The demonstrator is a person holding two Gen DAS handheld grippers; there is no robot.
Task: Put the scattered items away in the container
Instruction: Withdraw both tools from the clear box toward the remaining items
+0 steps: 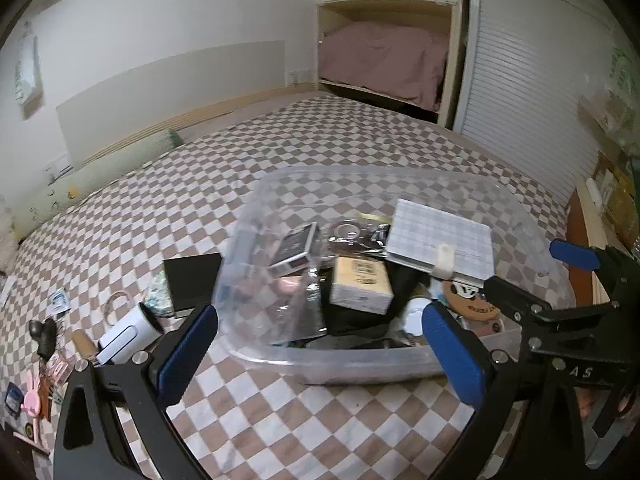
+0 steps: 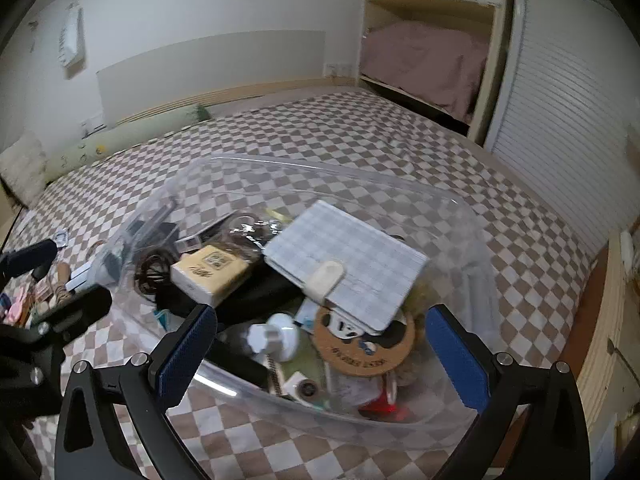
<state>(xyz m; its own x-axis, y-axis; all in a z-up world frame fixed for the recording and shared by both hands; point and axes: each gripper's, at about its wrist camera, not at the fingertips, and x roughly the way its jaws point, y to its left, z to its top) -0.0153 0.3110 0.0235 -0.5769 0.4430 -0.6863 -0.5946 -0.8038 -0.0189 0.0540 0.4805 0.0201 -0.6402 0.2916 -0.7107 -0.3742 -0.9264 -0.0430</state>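
Notebook (image 2: 348,264) lies atop clutter in container (image 2: 280,172); more items (image 1: 120,332), seemingly loose, left.

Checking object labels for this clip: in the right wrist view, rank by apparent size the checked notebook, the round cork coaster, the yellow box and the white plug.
1. checked notebook
2. round cork coaster
3. yellow box; looks close to the coaster, which sits nearer the camera, so that order is unsure
4. white plug

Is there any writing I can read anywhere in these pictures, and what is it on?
"A S": white letters on the black frame of the right gripper, seen from the left wrist.
Round cork coaster with a panda: curved lettering along its rim, too blurred to read.
Tan box in the clear container: a printed label with a square code, unreadable.
Papers on the wall: too small.
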